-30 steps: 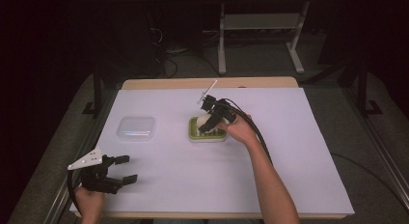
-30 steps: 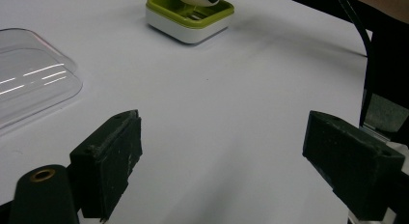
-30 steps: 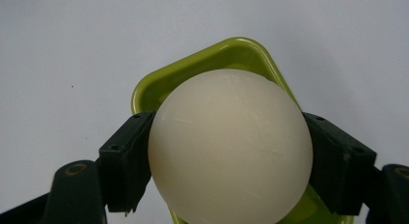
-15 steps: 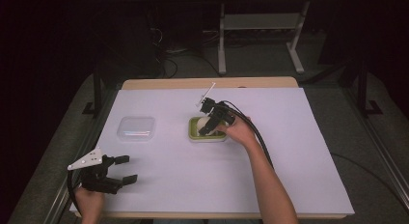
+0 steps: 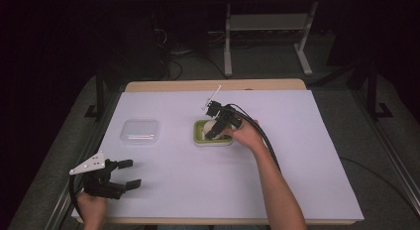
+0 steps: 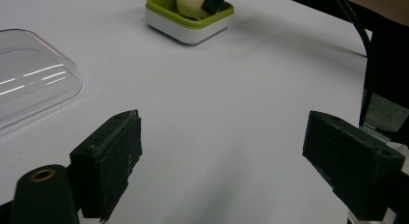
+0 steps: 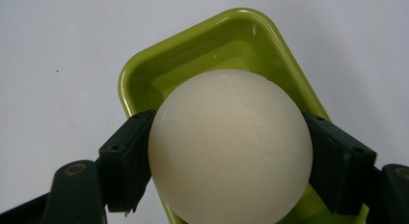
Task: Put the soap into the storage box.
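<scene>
Left gripper point(image 5: 124, 173): held at the near left corner of the table point(image 5: 307, 190); its jaws are spread wide with nothing between them, as is confirmed in the left gripper view point(image 6: 222, 166). No part in the work is taken by it at present.

Clear lid point(image 5: 140, 131): laid flat on the table, far of the left gripper and well apart from the tray. Risk: it could be pushed or slid aside if the left gripper were swept forward carelessly, since the plastic looks light.

Green tray point(image 5: 199, 136): set near the middle of the table, to the right of the lid; a shallow dish with a white base and a green rim point(image 7: 126, 84). Risk: because it is not held down by anything, it could be dragged or tipped if a jaw caught on its wall.

White ball point(image 7: 230, 147): clasped at its widest part between the two jaws, in or just above the tray's hollow; whether the floor of the tray is touched cannot be told. Risk: a smooth round surface is offered to flat pads, so the ball could be squeezed out upward or forward if the grip were tightened off-centre, and could roll across the table if let go outside the rim.

Right gripper point(image 5: 218, 126): closed on the ball over the tray, angled down from the right. Risk: a jerk could loosen the hold.
</scene>
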Tool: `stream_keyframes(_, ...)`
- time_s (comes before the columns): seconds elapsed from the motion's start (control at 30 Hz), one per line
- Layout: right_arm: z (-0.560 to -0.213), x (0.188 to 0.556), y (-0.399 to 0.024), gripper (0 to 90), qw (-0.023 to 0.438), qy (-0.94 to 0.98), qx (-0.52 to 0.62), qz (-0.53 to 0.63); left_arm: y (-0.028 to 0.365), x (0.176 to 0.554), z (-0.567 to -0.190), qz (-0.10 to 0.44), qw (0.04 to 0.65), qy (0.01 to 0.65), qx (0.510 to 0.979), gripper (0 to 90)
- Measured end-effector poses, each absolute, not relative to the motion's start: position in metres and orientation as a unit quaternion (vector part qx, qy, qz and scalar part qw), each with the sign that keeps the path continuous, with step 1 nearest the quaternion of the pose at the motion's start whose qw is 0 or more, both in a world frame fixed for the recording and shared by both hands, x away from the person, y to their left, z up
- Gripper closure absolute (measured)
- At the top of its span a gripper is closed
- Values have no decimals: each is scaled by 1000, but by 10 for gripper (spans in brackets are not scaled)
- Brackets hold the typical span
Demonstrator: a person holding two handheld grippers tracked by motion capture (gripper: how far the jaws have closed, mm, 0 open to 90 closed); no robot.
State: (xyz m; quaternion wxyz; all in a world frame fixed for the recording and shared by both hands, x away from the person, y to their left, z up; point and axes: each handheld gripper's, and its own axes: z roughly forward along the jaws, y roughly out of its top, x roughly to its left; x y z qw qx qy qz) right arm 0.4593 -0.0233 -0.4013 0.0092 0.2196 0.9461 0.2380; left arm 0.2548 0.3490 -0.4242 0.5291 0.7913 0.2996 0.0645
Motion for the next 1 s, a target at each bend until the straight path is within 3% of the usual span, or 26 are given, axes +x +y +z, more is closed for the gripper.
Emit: stream_keyframes(1.0, -399, 459, -25, 238, 12, 947, 222, 231, 349, 254, -423, 67, 529, 298, 792, 131)
